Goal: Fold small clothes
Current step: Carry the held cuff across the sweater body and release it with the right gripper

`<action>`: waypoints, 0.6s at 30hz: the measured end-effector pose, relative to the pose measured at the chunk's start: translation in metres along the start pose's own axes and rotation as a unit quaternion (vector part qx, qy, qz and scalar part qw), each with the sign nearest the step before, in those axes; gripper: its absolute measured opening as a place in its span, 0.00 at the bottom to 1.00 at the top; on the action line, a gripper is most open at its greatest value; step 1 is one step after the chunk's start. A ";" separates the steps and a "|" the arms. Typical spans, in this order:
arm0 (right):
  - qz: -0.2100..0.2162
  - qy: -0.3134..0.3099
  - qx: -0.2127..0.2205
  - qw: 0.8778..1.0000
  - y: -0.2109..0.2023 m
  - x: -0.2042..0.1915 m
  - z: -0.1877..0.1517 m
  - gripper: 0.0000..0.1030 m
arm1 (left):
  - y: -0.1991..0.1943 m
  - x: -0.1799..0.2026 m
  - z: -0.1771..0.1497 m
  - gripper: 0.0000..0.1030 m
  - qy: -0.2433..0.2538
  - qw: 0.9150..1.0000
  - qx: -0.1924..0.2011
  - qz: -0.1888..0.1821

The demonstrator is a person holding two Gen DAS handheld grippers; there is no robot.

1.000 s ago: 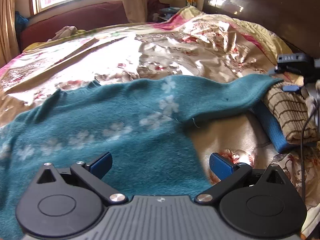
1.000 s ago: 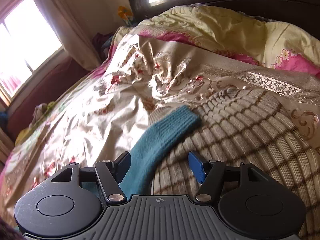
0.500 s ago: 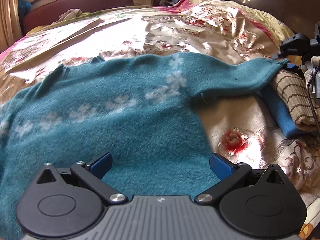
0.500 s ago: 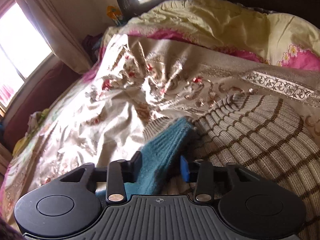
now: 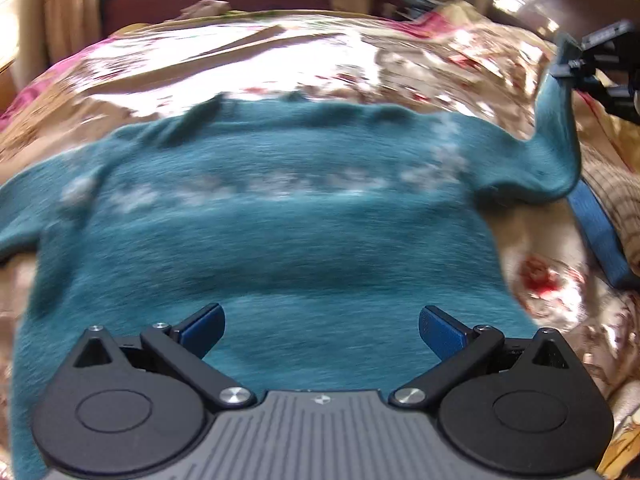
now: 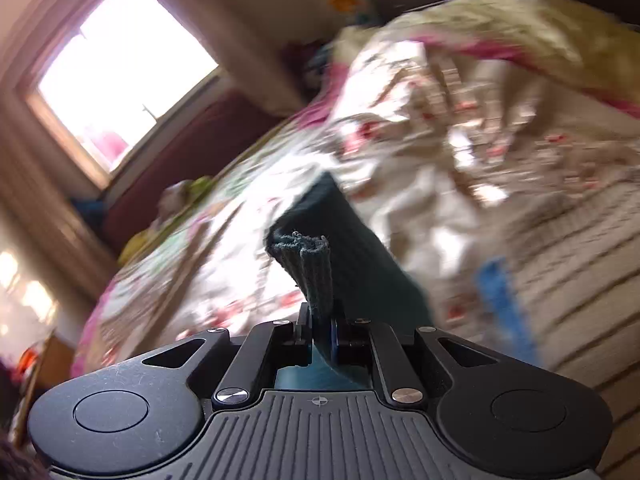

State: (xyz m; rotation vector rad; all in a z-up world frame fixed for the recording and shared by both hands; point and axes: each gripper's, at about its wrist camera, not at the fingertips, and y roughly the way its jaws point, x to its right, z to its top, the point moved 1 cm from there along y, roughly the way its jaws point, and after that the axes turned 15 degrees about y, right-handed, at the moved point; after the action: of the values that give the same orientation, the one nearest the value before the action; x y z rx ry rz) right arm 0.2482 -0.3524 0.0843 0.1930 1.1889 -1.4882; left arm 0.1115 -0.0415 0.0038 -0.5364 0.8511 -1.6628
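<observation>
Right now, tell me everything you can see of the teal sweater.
The teal sweater is a fuzzy knit with a band of pale flower shapes across the chest. It lies spread flat on the flowered bedspread, neckline at the far edge. One sleeve is lifted off the bed: its ribbed cuff is pinched in the shut right tool. The other sleeve runs off toward the left edge of the view. The open left tool hangs over the lower body; contact is unclear.
</observation>
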 end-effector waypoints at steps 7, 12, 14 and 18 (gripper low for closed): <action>0.055 -0.086 -0.088 0.991 0.055 -0.117 -0.099 0.09 | -0.021 -0.068 -0.035 1.00 -0.058 0.996 0.026 0.062; 0.053 -0.148 -0.147 0.977 0.097 -0.167 -0.185 0.08 | -0.025 -0.097 -0.057 1.00 -0.088 0.990 0.040 0.099; 0.046 -0.171 -0.163 0.971 0.111 -0.177 -0.218 0.08 | -0.024 -0.103 -0.063 1.00 -0.092 0.989 0.043 0.104; 0.029 -0.194 -0.192 0.962 0.135 -0.187 -0.266 0.08 | -0.021 -0.113 -0.069 1.00 -0.109 0.989 0.047 0.093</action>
State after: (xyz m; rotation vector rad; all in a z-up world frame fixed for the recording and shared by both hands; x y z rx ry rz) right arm 0.2912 -0.0108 0.0136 -0.3131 1.1103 -1.1488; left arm 0.0774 0.0867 -0.0144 -0.5449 0.6401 -1.4365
